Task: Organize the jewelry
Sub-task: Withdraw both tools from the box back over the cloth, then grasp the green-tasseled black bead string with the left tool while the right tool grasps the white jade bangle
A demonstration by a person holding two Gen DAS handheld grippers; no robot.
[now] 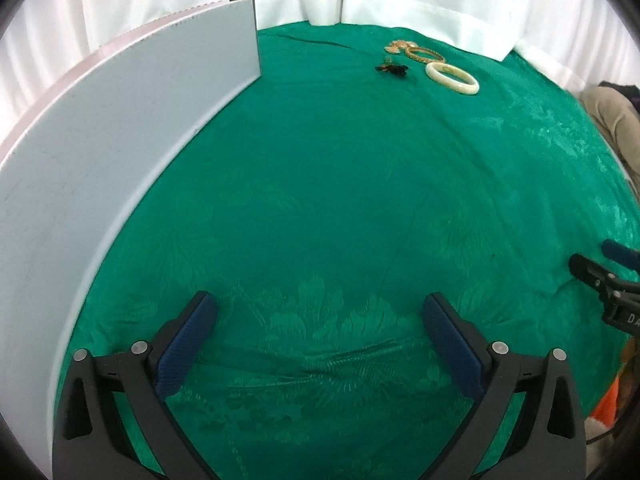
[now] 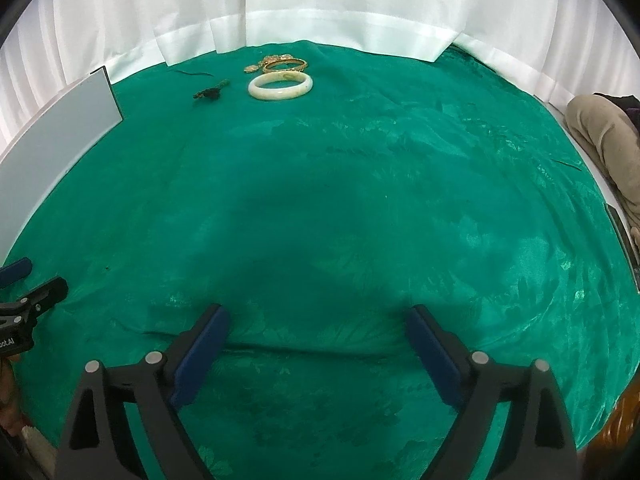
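Note:
A cream bangle (image 2: 280,86) lies on the green cloth at the far side, also in the left wrist view (image 1: 452,78). Behind it lie a gold bangle (image 2: 285,65) (image 1: 425,55) and a gold chain piece (image 2: 253,67) (image 1: 396,47). A small dark ornament (image 2: 210,92) (image 1: 392,68) lies to their left. My left gripper (image 1: 320,312) is open and empty, low over the near cloth. My right gripper (image 2: 316,324) is open and empty, also near. Each shows at the other view's edge: the right gripper (image 1: 600,268), the left gripper (image 2: 36,280).
A pale grey flat box (image 1: 120,120) stands along the left side, also in the right wrist view (image 2: 60,120). White curtains (image 2: 320,8) back the table. A person's beige-clad leg (image 2: 604,136) is at the right edge. The green cloth (image 2: 360,200) has folds.

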